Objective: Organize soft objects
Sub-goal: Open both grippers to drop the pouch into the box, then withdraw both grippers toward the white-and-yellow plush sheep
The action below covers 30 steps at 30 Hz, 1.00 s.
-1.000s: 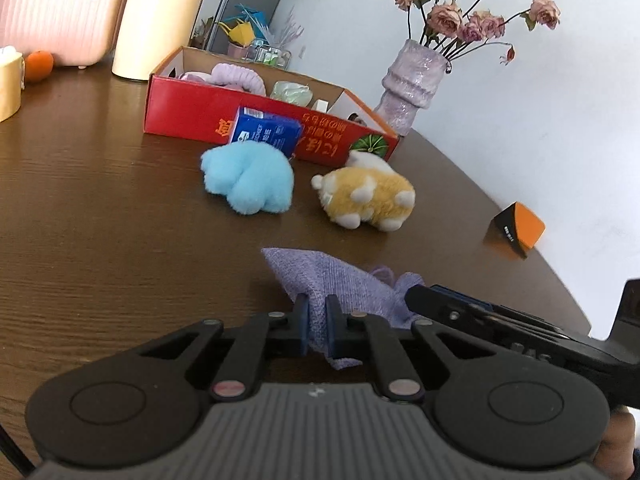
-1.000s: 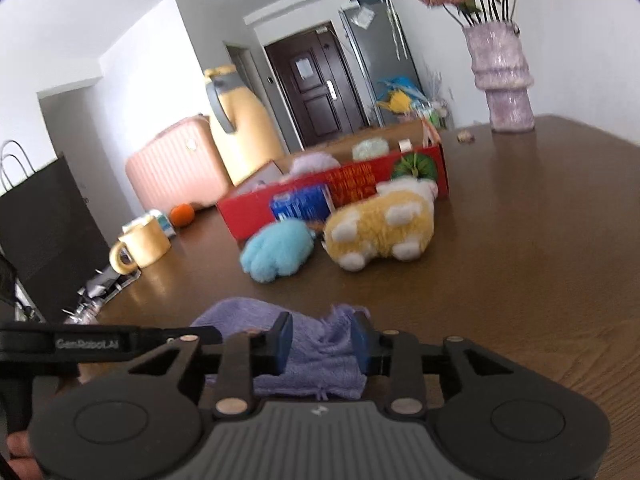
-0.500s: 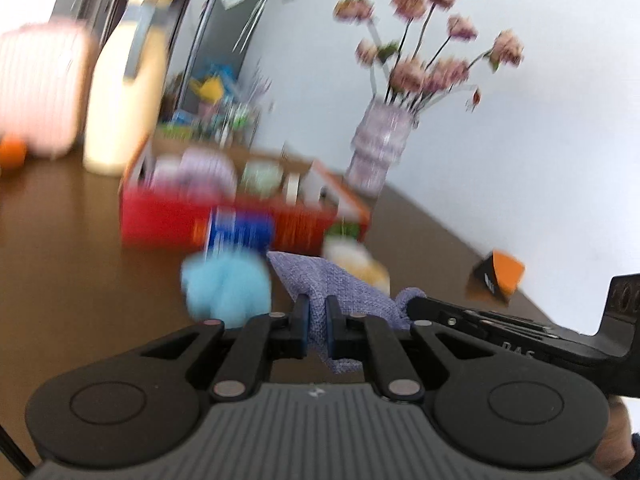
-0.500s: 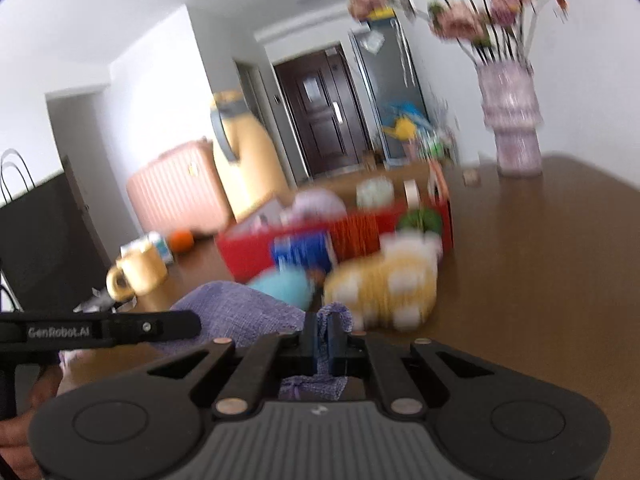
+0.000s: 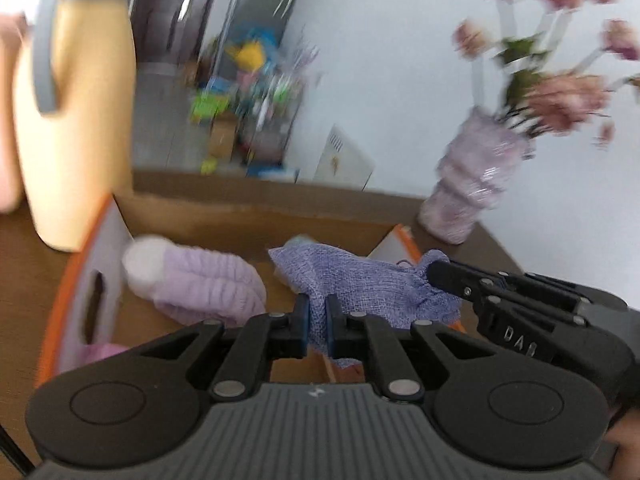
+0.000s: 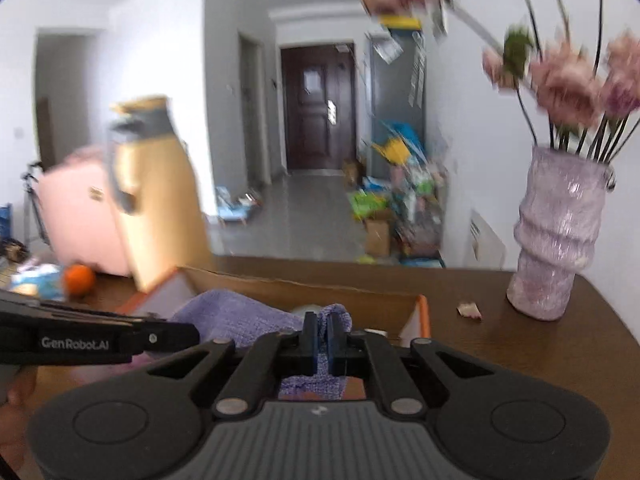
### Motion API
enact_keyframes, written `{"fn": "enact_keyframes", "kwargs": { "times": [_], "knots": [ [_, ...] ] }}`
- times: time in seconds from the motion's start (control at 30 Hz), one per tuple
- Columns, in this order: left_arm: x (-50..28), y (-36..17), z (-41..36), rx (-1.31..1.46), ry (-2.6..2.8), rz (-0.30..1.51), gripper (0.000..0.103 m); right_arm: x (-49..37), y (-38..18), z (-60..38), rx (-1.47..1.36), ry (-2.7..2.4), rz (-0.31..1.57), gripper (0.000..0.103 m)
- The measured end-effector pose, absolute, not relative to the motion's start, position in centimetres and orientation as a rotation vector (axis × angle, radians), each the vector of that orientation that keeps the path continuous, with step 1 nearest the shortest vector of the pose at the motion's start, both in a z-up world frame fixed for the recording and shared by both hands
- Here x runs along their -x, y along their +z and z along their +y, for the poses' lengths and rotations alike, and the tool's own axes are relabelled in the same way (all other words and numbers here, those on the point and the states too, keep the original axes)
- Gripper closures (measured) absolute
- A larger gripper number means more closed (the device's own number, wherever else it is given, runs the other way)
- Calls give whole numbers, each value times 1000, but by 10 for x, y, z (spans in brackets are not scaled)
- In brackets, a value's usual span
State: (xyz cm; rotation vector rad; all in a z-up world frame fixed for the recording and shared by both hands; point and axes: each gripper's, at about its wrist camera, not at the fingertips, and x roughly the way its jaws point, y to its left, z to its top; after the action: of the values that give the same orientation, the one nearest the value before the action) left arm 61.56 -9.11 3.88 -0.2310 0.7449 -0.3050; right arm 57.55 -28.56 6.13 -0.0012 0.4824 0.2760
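The left claw (image 5: 318, 312) and right claw (image 6: 320, 330) both pinch the purple cloth (image 5: 360, 280), which hangs between the 2, just over the cardboard box (image 5: 256, 220). Best to lower both together, release at once, clear of the lilac plush (image 5: 200, 284) left of the left claw.

cloth (image 5: 352, 280) over box (image 5: 248, 216), vase (image 5: 472, 192) right
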Motion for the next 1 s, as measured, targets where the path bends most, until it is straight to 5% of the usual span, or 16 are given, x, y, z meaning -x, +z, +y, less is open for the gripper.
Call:
{"fn": "enact_keyframes", "kwargs": {
  "times": [0.13,0.2,0.27,0.37,0.5,0.57,0.73,0.83,1.0],
  "knots": [
    [-654,7,-109,204,-247,853,85,-626,35,-286,56,194,579,95],
    [-654,3,-105,206,-270,848,64,-640,21,-285,87,139,599,86],
    [-644,9,-100,184,-287,804,53,-642,14,-282,137,113,593,83],
    [-625,29,-98,90,-289,729,52,-633,19,-285,125,122,548,66],
    [-594,61,-97,-35,-222,627,46,-615,45,-294,87,147,500,61],
    [-568,76,-88,-80,-173,572,40,-600,62,-298,77,159,475,47],
    [-499,100,-56,-117,-99,466,29,-539,97,-313,53,189,401,37],
    [-441,107,-34,-137,-41,398,25,-491,112,-323,44,200,345,15],
    [-342,99,-7,-74,-17,345,18,-386,110,-332,42,243,256,14]
  ]
}}
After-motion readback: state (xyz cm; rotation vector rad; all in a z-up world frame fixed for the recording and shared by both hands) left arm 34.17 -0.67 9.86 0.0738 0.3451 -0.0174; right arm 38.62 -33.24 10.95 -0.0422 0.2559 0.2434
